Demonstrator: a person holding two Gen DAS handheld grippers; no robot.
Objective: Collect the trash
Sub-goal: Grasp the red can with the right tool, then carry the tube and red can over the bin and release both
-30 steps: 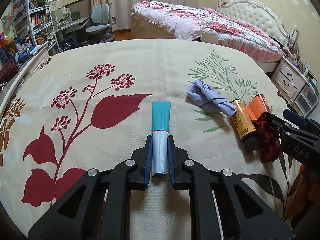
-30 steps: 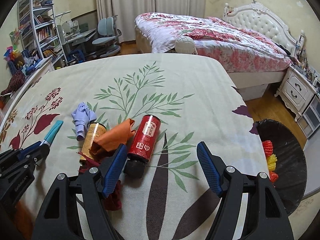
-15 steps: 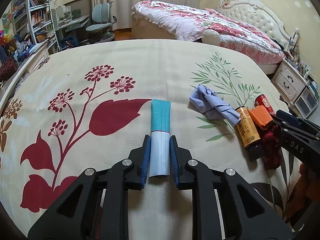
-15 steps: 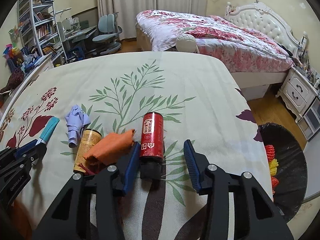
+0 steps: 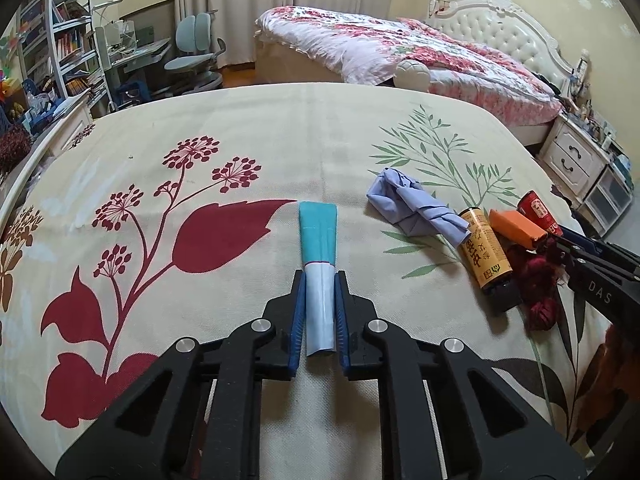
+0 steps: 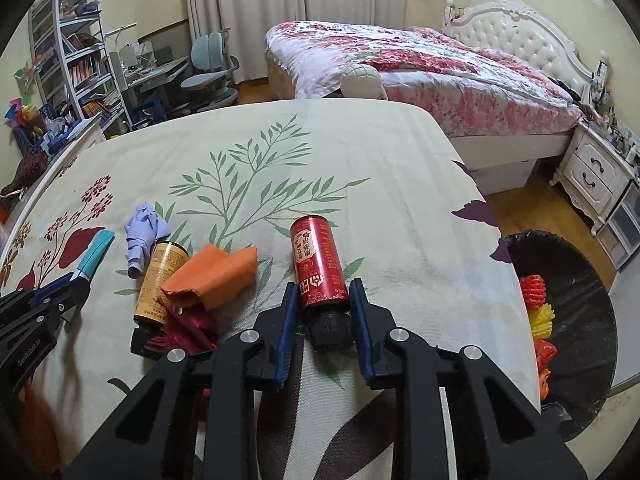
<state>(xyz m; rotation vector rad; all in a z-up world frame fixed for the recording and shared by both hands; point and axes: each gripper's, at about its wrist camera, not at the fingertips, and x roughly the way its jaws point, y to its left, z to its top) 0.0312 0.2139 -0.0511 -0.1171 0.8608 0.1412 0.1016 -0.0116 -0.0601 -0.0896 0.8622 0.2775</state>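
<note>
My left gripper [image 5: 319, 280] is shut on a flat teal and pale blue tube [image 5: 319, 248] that lies on the floral tablecloth [image 5: 240, 152]. My right gripper [image 6: 323, 290] has closed around the black-capped end of a red can [image 6: 316, 260] lying on the cloth; the pads touch its sides. A yellow can [image 6: 160, 276], an orange wrapper [image 6: 216, 276], dark red scraps [image 6: 188, 330] and a crumpled lilac paper [image 6: 144, 228] lie to its left. They also show in the left wrist view, with the yellow can [image 5: 484, 256] at right.
A black-lined trash bin [image 6: 576, 320] with red and yellow trash stands on the floor at the table's right edge. A bed [image 6: 420, 64], a white nightstand [image 6: 596, 176], a desk with a chair [image 6: 208, 76] and bookshelves [image 6: 76, 60] lie beyond.
My right gripper moved forward and left over the red can and its jaws closed from wide open onto it. My left gripper stayed shut on the tube.
</note>
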